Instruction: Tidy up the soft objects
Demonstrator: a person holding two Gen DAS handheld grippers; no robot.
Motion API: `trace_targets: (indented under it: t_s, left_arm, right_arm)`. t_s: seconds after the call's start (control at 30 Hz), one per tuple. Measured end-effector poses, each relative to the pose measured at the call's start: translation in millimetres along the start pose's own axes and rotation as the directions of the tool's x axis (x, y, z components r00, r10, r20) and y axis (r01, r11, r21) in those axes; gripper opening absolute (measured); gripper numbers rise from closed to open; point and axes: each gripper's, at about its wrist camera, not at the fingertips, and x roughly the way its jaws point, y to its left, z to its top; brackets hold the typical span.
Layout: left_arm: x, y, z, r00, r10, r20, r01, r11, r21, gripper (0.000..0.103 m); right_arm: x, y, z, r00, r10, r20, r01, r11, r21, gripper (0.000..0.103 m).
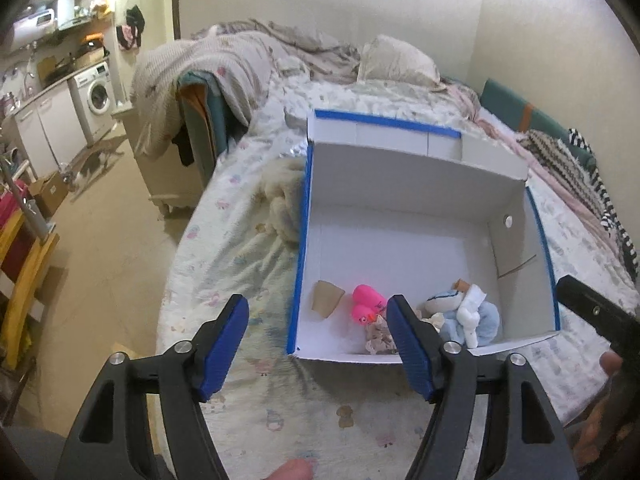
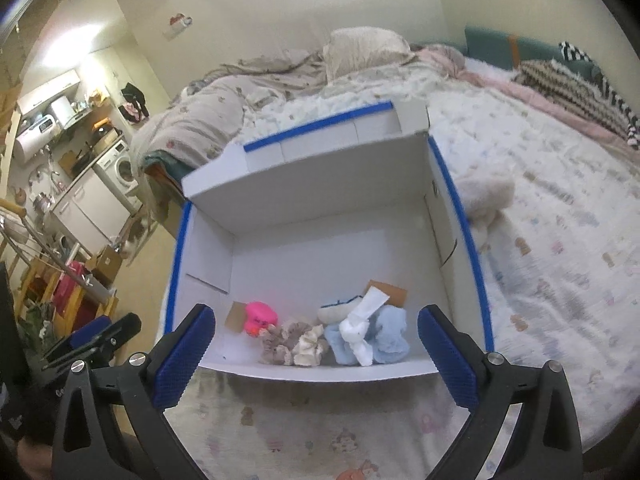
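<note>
A white box with blue-taped edges (image 1: 420, 152) (image 2: 304, 184) lies open on the bed. Along its near wall lie a pink plush toy (image 1: 366, 304) (image 2: 260, 317), a beige frilly scrunchie (image 2: 294, 345) (image 1: 378, 336) and a light blue and white plush (image 1: 470, 314) (image 2: 368, 330). A cream fluffy item lies on the bed outside the box, left of it in the left wrist view (image 1: 282, 196) and right of it in the right wrist view (image 2: 486, 200). My left gripper (image 1: 318, 344) is open and empty before the box's near left corner. My right gripper (image 2: 316, 356) is open and empty over the near wall.
The bed (image 1: 240, 264) carries rumpled blankets (image 1: 208, 68), a pillow (image 1: 396, 60) and striped cloth (image 1: 580, 168) at the back and right. The bed's left edge drops to the floor (image 1: 100, 240). A yellow chair (image 1: 28, 272) and kitchen units (image 1: 60, 120) stand to the left.
</note>
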Motion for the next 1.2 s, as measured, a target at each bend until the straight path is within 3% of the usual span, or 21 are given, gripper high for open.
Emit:
trace_targets:
  t_s: [0.2, 0.33, 0.67, 0.83, 1.2]
  left_arm:
    - [-31.2, 5.4, -6.4, 0.994, -0.002, 0.112, 0.003, 1.000, -0.006, 0.102]
    - [-42.2, 6.6, -15.2, 0.979, 0.049, 0.197, -0.051, 0.999, 0.001, 0.103]
    - [-17.6, 3.3, -22.3, 0.989, 0.032, 0.142, -0.038, 0.999, 0.034, 0.103]
    - [-15.4, 9.3, -19.6, 0.993, 0.004, 0.117, -0.004, 1.000, -0.002, 0.103]
    - [-16.7, 5.1, -22.0, 0.993, 0.000, 0.115, -0.002, 1.000, 0.021, 0.103]
  right_arm:
    - [-24.3, 10.9, -9.0, 0.996, -0.019, 0.092, 0.025, 0.998, -0.065, 0.103]
    - [-24.7, 10.8, -24.8, 0.991, -0.026, 0.130, 0.037, 0.996, -0.080, 0.103]
    - [0.2, 10.7, -33.7, 0.991, -0.066, 0.115, 0.076, 0.994, -0.077, 0.103]
    - [4.6, 16.7, -38.2, 0.992, -0.072, 0.103, 0.082, 0.992, -0.095, 0.103]
    - [6.7, 16.7, -40.6, 0.991, -0.092, 0.092, 0.101, 0.991, -0.093, 0.103]
